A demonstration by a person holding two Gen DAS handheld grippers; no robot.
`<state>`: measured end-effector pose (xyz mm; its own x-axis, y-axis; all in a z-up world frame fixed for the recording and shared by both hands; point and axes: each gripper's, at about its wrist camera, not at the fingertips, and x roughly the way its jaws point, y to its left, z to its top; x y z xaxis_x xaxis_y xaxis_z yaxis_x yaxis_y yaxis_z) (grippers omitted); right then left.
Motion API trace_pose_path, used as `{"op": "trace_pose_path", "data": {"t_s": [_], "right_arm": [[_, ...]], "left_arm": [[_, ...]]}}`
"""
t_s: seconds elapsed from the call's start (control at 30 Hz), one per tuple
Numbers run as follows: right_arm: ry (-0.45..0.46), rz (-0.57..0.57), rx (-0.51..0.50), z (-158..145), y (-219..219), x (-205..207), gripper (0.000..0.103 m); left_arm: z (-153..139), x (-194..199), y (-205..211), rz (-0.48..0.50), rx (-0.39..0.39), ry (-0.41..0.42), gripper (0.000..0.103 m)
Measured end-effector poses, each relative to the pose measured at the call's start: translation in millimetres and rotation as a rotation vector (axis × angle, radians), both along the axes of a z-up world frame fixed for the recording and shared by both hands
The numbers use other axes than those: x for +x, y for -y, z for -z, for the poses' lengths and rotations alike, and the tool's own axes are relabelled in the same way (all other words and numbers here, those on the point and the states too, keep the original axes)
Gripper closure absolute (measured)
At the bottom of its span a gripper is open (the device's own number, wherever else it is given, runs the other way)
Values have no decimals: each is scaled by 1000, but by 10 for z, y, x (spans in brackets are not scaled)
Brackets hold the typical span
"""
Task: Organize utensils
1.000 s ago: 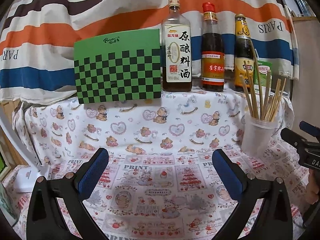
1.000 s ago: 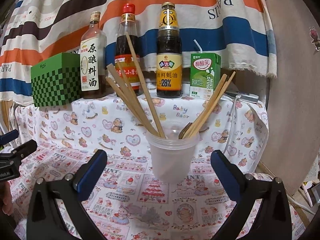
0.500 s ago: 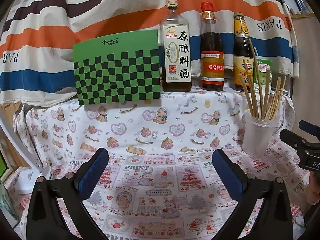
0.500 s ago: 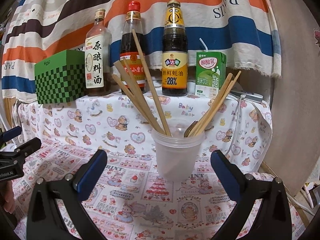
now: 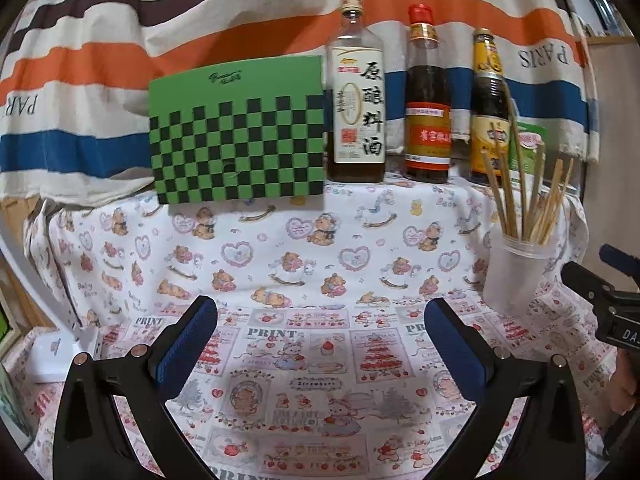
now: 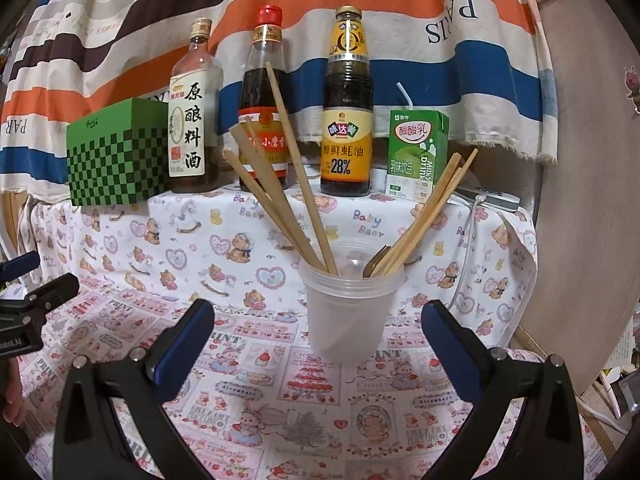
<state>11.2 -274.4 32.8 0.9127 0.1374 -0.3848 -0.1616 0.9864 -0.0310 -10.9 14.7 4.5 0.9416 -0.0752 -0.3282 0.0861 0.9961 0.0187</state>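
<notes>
A cloudy plastic cup (image 6: pixel 347 312) stands upright on the surface (image 6: pixel 256 364), which is covered with a cloth printed with bears and hearts. The cup holds a bundle of wooden chopsticks (image 6: pixel 288 196) that fan out in two groups, one leaning to the left and one to the right, and the dark tip of some metal utensil (image 6: pixel 374 262) shows just inside the rim; which kind it is cannot be told. The right tool (image 6: pixel 318 344) sits low in front of the cup, its blue-padded fingers spread wide to either side of it, holding nothing and not touching it. The left tool (image 5: pixel 320 344) is also wide open and empty, aimed at a bare stretch of cloth, with the cup well off to its right. On a raised ledge behind stand a green checked box (image 5: pixel 238 132), a clear bottle (image 5: pixel 356 96) with amber liquid low in it, a red-capped bottle (image 6: pixel 264 104) of dark sauce, a yellow-labelled bottle (image 6: pixel 347 108) also dark inside, and a small green drink carton (image 6: pixel 416 156) with a straw. A striped cloth (image 6: pixel 400 12) hangs behind them all.
</notes>
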Motion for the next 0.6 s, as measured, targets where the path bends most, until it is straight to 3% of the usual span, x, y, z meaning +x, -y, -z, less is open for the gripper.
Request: {"op": "trace_pose_path", "data": {"t_s": [0.6], "right_arm": [[-13,-14,8,15,-13,10,0]], "left_arm": [[6,2,-9,-7,2,0,0]]}}
